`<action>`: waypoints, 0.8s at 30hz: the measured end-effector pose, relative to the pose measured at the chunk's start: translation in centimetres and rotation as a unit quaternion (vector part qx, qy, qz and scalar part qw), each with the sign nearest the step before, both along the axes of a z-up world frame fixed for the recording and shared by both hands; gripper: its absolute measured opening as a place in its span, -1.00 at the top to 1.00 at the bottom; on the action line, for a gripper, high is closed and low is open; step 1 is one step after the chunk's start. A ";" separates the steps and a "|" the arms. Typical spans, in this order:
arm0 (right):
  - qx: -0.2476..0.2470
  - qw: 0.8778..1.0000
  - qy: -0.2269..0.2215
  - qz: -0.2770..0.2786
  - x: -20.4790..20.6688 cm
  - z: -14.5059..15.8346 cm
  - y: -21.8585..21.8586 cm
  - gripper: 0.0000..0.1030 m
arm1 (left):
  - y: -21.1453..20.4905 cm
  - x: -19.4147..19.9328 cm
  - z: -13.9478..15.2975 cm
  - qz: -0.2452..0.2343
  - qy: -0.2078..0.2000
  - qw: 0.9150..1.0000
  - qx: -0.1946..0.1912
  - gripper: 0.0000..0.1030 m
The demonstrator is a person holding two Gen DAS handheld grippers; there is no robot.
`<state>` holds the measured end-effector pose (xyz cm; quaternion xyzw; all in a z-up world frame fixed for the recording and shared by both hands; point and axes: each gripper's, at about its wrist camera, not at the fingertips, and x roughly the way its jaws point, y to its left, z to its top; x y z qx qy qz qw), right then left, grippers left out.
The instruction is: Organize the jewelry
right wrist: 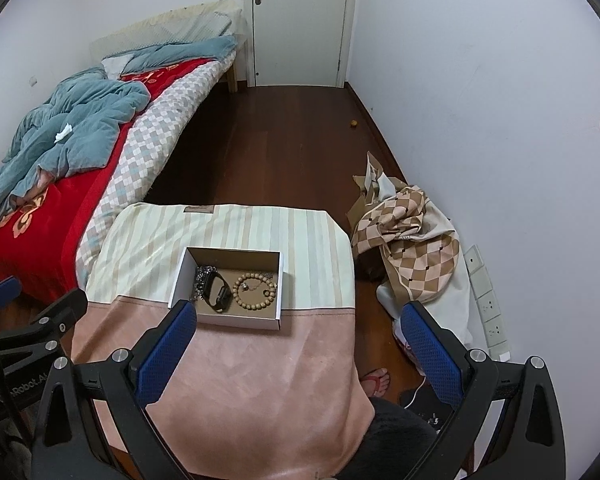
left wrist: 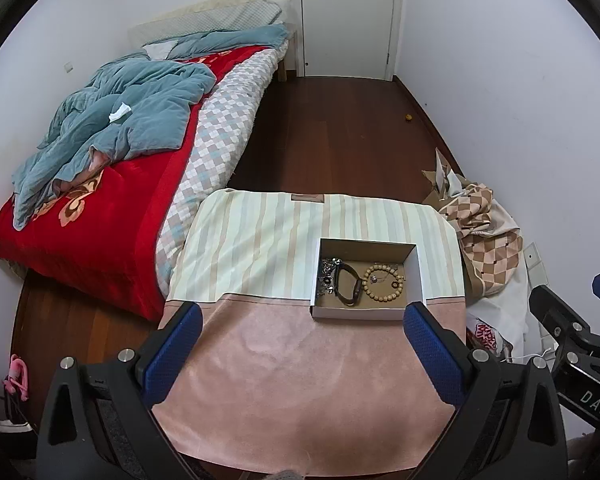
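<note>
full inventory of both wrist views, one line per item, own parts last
box: 1, white outside, brown inside, on the table cloth
bead bracelet: 1, tan, right part of the box
black band: 1, black, middle of the box
chain pile: 1, silvery, left part of the box
table cloth: 1, pink near, striped far
bed: 1, red cover, teal quilt, left
door: 1, white, shut, far wall
checked fabric: 1 heap, tan and cream, floor right
foot: 1, red sandal, right of table
left gripper: 1, blue pads, open
right gripper: 1, blue pads, open
</note>
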<state>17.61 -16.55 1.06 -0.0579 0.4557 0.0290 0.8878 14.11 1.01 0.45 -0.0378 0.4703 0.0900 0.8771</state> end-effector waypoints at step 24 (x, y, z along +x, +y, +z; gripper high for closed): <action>-0.002 1.000 0.004 0.005 -0.3 0.0 0.3 -1.00 | 0.3 -0.4 -0.1 0.002 0.002 1.000 -0.002 -0.99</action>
